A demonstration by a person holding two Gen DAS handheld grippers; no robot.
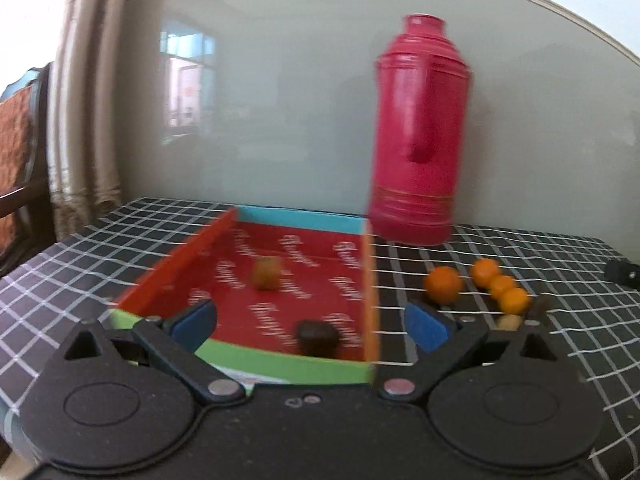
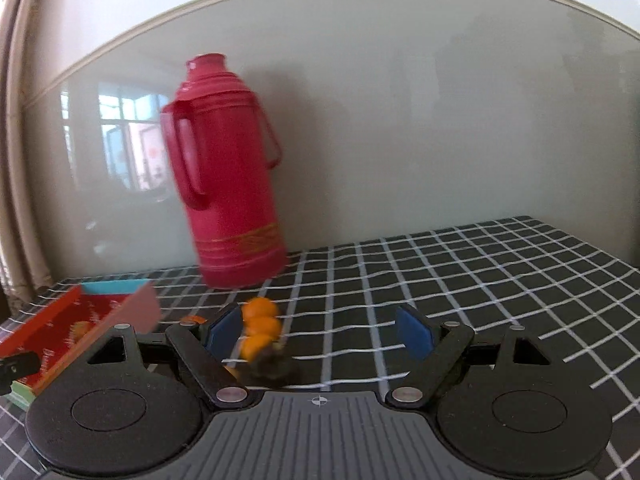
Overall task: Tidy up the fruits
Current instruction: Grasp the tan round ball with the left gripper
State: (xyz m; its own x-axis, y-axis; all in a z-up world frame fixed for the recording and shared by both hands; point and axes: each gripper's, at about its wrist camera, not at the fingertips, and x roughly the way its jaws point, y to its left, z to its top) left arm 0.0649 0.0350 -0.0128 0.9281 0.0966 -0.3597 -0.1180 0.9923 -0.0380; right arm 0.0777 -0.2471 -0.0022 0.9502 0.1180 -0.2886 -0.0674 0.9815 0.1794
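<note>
both grippers are hovering with jaws apart and nothing between them. the red box (image 1: 280, 280) is sitting just left of the red thermos (image 1: 416, 140) and is holding a brownish fruit (image 1: 266, 274) and a dark fruit (image 1: 318, 336). the oranges (image 1: 480, 284) are lying in front of the thermos on the checked surface (image 2: 480, 280). judging by this, sorting is partway done; next, the right gripper (image 2: 320, 332) likely needs to shift left and close on the nearest orange (image 2: 254, 346).

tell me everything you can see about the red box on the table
The red box is a shallow open tray, apparently cardboard, lying flat on the checked tablecloth. Its floor is red with pale script lettering; the walls differ: teal at the far end, green nearest, orange on the right, red on the left. Inside lie a brownish fruit and a dark fruit. The red thermos stands by its far right corner.
</note>
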